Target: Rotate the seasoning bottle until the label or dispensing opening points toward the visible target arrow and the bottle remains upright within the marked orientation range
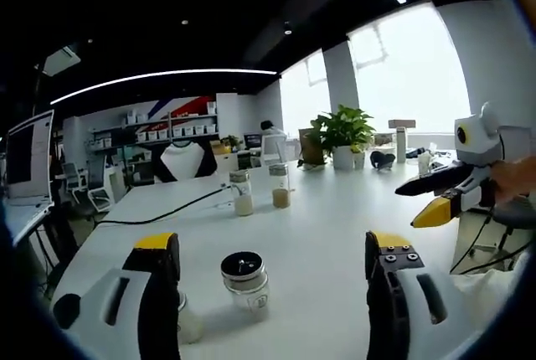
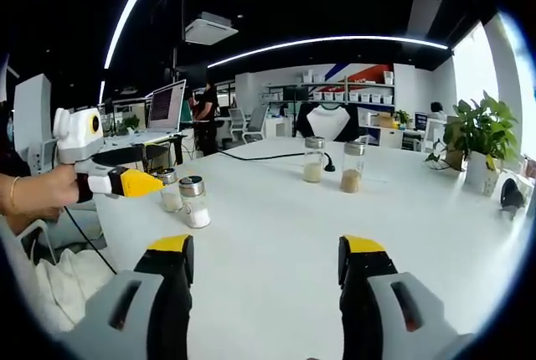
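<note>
We hold the left gripper (image 1: 272, 264) with jaws wide; the bottle (image 1: 245, 281) stands upright on the table (image 1: 318, 218) between them, untouched; our right gripper (image 2: 266, 264) is also wide and empty, well apart from two far jars (image 2: 333, 162).

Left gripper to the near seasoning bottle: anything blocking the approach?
Nothing visible. In the left gripper view the seasoning bottle stands upright on the white table, just ahead between the open left gripper's fingers. A second jar sits beside the left finger, off that line.
</note>
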The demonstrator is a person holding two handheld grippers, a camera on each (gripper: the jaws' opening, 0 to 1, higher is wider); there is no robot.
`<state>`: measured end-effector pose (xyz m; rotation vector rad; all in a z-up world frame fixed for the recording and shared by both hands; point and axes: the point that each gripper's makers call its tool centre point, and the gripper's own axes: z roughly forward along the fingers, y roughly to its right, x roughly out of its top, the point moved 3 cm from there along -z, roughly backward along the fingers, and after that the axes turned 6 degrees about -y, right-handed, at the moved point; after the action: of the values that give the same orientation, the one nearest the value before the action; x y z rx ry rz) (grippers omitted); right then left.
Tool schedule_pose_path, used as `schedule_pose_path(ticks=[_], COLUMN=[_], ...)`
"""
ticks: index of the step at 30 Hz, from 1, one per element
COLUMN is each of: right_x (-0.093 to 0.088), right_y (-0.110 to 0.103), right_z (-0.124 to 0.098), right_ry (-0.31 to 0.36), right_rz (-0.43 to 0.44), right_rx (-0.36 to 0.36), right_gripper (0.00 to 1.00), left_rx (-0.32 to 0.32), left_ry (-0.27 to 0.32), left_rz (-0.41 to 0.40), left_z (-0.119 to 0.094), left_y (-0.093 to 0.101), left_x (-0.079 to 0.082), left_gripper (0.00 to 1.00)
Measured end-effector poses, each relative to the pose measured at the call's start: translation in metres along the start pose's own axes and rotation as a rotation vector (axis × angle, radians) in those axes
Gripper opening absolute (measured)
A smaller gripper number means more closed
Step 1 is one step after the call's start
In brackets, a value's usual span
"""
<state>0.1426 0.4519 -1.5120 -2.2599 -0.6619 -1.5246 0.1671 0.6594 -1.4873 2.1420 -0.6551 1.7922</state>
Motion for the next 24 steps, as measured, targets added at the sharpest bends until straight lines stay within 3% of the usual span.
schedule_pose_path(ticks=[24], right_x=[-0.004], right_y=[0.003], right_z=[-0.007], right_ry=[0.004], right_rz=[0.012], right_rx=[-0.011], right_gripper=[0.7], left_rx=[0.027], left_ry=[-0.041], left_rz=[0.019], left_z=[-0.029], left_y=[-0.005], left_x=[-0.002], left_gripper=[0.98])
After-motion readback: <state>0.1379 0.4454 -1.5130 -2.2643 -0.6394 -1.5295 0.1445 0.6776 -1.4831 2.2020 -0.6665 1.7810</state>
